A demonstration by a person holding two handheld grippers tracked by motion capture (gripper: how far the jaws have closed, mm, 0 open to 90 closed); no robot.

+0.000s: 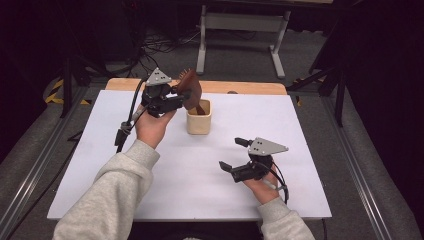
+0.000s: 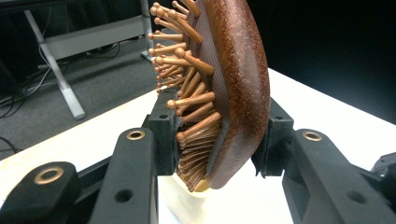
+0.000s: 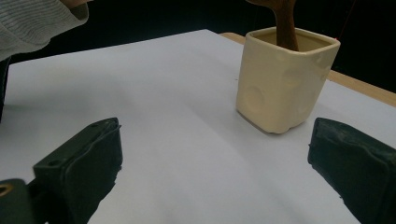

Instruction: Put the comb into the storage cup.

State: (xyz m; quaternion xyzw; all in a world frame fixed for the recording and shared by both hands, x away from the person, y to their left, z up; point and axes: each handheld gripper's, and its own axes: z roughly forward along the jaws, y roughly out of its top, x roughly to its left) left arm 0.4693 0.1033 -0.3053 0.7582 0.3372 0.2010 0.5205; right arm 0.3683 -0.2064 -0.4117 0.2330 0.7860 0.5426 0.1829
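Hairbrush (image 2: 233, 88) sits squeezed in your left tongs (image 1: 176, 96), handle dipping into the cream cup (image 1: 199, 122) just below. You are putting it in. Next, lower gently, then let go. Your right tongs (image 1: 233, 153) rest wide open, holding nothing.

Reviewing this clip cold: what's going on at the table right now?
A person works with a gripper in each hand. The left gripper is clamped on the head of a brown hairbrush, whose handle end sits inside the cream square cup on the white table. The right gripper rests on the table nearer the person, jaws open and holding nothing.
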